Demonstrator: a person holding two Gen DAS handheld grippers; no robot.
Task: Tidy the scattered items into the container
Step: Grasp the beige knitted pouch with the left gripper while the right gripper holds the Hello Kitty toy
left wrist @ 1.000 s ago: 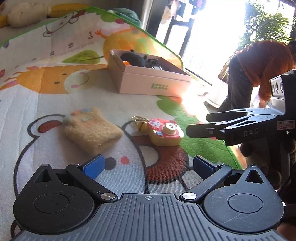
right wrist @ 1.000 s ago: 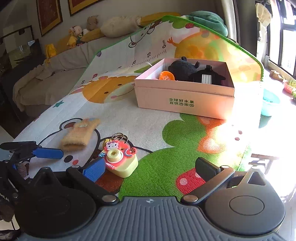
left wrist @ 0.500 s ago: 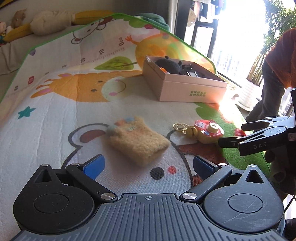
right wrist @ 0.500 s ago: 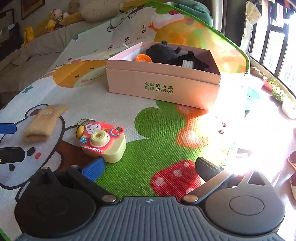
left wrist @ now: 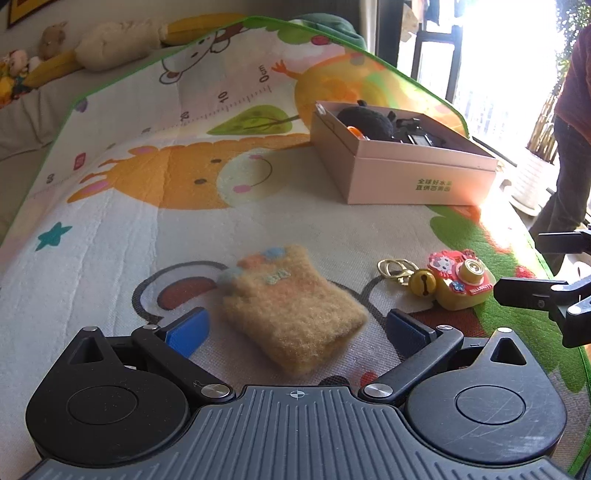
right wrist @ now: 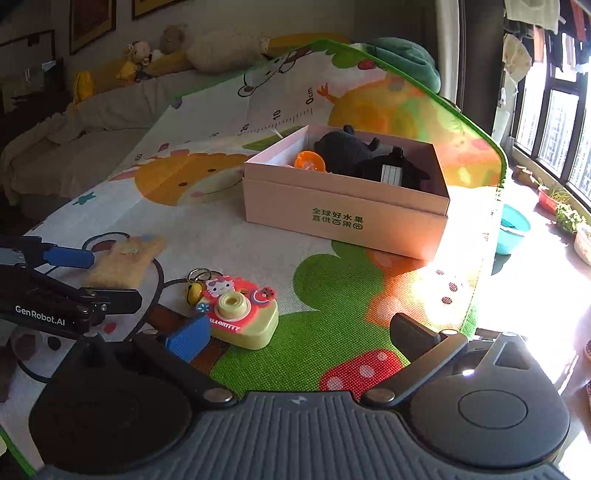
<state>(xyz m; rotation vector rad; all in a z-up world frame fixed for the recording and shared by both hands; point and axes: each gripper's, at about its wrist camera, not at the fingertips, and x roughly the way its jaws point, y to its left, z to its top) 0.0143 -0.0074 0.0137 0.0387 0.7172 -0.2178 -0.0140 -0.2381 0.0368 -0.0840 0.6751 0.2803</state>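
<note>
Left tongs spread wide, empty, straddling fuzzy pouch at lower centre. Right tongs wide, empty, toy camera just beside left finger. Pink box upper centre holds black plush, orange piece.

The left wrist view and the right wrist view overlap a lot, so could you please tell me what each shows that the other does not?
Only the left wrist view shows a person standing by the bright window.

Only the right wrist view shows framed pictures on the wall and a turquoise basin on the floor past the mat's edge.

Both show the pink box holding a black plush toy, the fuzzy yellow pouch, the toy camera keychain, the play mat, and both open grippers: left gripper and right gripper.
</note>
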